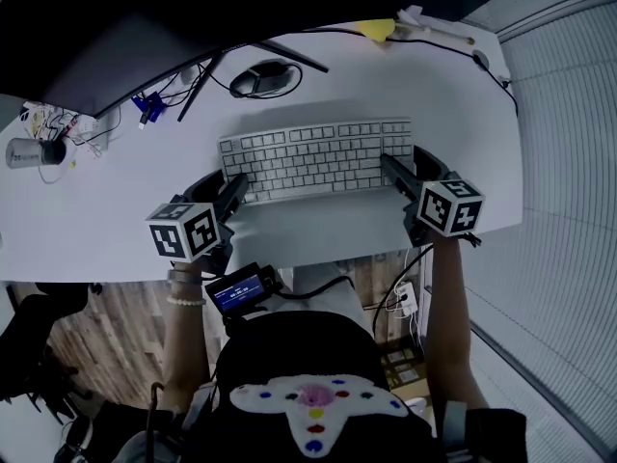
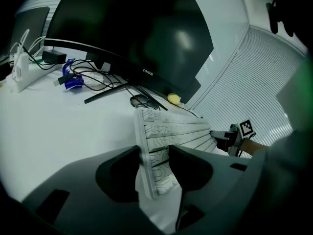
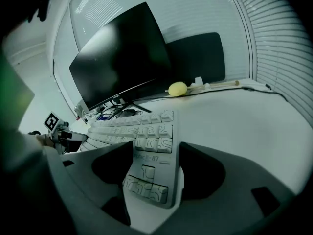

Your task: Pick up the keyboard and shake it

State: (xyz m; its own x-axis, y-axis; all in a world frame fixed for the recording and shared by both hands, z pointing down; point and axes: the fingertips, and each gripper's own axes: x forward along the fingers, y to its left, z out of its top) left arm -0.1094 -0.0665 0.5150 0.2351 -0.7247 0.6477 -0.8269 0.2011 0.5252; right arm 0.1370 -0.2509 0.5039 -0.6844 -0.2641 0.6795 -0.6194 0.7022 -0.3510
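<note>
- My left claw (image 2: 154, 156) is clamped narrow on the left end of the keyboard (image 2: 172, 130), one jaw on the keys and one on the underside.
- My right claw (image 3: 157, 155) does the same on the right end; the arrow keys sit between its jaws.
- One claw per end, probably so the board stays level and doesn't twist when shaken.
- The keyboard looks just off the desk (image 1: 453, 104): it throws a wide shadow and tilts in the left gripper view. Lift is small, shaking seemingly not started.
- Behind it are a mouse (image 1: 260, 79), a monitor (image 1: 193, 8) on its stand, loose cables and a yellow lump (image 1: 378, 29), all clear of the board.
- Containers: only a small cup-like cylinder (image 1: 31, 152) at the desk's far left; I can't tell what's in it.
</note>
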